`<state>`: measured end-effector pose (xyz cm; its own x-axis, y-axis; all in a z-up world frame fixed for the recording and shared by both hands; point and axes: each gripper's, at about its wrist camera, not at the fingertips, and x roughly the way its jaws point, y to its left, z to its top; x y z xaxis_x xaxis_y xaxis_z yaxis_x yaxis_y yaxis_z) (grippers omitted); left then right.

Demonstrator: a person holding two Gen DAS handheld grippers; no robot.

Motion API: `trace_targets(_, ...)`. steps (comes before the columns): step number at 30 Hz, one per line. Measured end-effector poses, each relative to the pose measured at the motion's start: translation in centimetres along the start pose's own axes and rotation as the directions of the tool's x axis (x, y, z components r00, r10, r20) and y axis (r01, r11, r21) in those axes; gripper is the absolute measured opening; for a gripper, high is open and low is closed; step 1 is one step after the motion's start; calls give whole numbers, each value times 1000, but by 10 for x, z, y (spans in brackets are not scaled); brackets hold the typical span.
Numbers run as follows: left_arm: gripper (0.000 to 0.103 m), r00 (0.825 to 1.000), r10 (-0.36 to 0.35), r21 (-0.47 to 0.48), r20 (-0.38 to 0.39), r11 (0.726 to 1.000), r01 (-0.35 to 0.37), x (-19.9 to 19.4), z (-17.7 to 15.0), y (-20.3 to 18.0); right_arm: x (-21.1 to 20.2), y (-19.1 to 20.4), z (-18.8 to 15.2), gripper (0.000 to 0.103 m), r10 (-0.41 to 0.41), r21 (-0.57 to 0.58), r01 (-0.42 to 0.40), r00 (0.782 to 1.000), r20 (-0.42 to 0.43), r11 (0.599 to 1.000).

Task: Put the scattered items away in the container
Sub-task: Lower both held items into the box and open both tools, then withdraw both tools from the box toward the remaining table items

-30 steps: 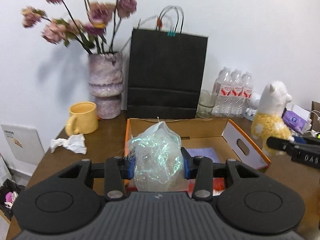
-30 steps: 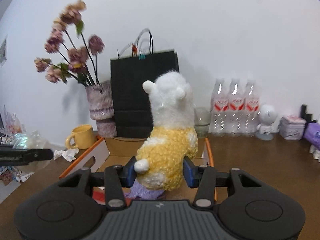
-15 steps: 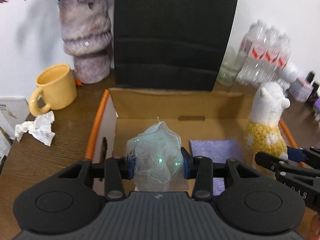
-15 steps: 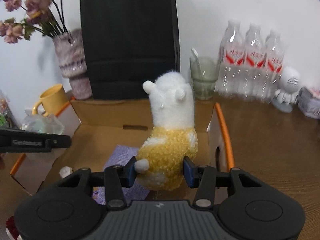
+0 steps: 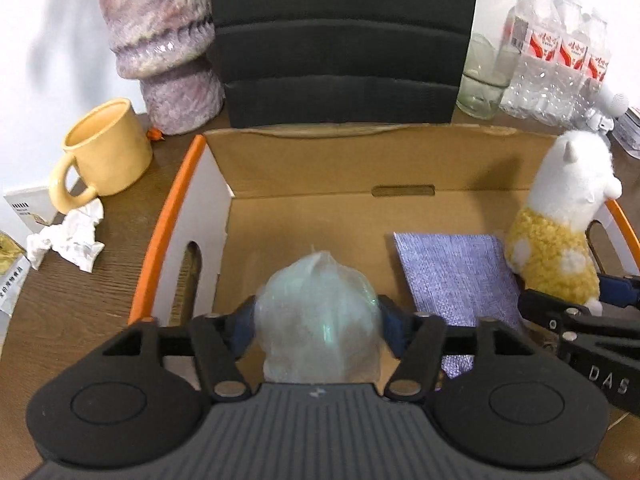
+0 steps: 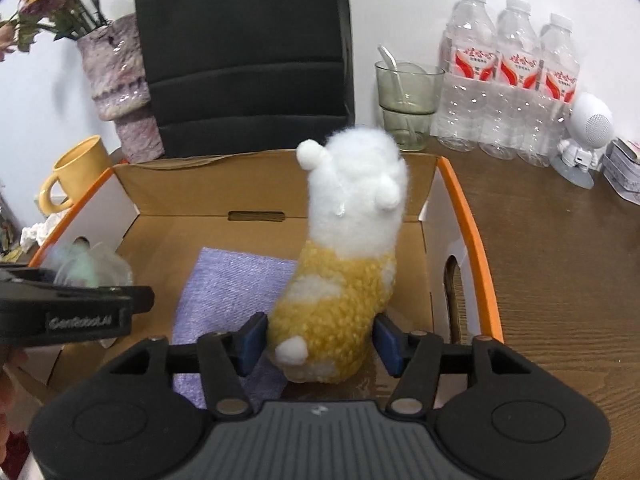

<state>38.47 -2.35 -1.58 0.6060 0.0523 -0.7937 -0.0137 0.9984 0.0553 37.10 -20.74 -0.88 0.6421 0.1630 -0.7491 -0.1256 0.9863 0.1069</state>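
Observation:
An open cardboard box [image 5: 304, 168] with orange rims is the container; it also shows in the right wrist view [image 6: 184, 184]. My left gripper [image 5: 318, 322] is shut on a crumpled clear iridescent plastic bag [image 5: 318, 316], held inside the box near its left front. My right gripper [image 6: 318, 338] is around a white and yellow alpaca plush [image 6: 340, 280]; the right pad stands slightly off the plush, so its grip is unclear. The plush [image 5: 560, 236] leans by the box's right wall. A purple cloth [image 5: 456, 276] lies flat on the box floor.
A yellow mug [image 5: 102, 152] and crumpled white paper [image 5: 70, 240] sit left of the box. A purple vase [image 5: 160, 44] and a black paper bag [image 5: 340, 40] stand behind it. A glass [image 6: 406, 104], water bottles [image 6: 512, 80] and a white figurine [image 6: 584, 136] stand at the back right.
Both grippers have moved forward and down into the box with their loads. The plush now tilts left and the right jaws look a little wider apart.

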Motion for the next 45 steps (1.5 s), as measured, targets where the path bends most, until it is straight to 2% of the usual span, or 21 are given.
trace_targets(1,82,1000,3,-3,9,1000,-3,-2,0,1,0,-1,1,62,14,10,-14,1000,-4,1000)
trace_targets(3,87,1000,8,-13,28,1000,-8,-8,0,3,1,0,4,70,33,14,-33,999,-11,999)
trace_targets(4,92,999,12,-20,36,1000,-11,-11,0,4,1,3,5,73,26,6,-25,1000,-10,1000)
trace_targets(7,99,997,40,-44,68,998,-37,-21,-1,9,-3,12,7,83,-22,-30,23,1000,22,999)
trace_targets(9,103,996,26,-49,88,999,-22,-29,-2,13,-7,11,8,84,-34,-17,35,999,33,999)
trace_targets(12,103,995,2,-57,104,998,4,-39,-4,18,-14,10,9,84,-18,13,18,999,47,1000)
trace_targets(20,103,989,-29,-65,144,997,39,-72,-8,29,-47,20,6,94,-13,-29,17,992,124,999)
trace_targets(26,103,970,-62,-60,235,995,78,-113,-27,48,-92,14,0,94,35,21,-39,982,184,999)
trace_targets(29,103,958,-71,-42,278,995,86,-132,-46,59,-118,10,-12,94,62,21,-68,972,227,997)
trace_targets(33,103,946,-56,-29,319,997,69,-150,-79,74,-150,11,-40,94,68,-25,-64,954,291,998)
trace_targets(40,103,957,-47,-66,287,995,68,-150,-136,101,-175,24,-100,94,54,-157,5,929,367,988)
trace_targets(45,103,953,-39,-58,302,997,60,-148,-173,107,-168,38,-138,94,26,-235,60,938,347,970)
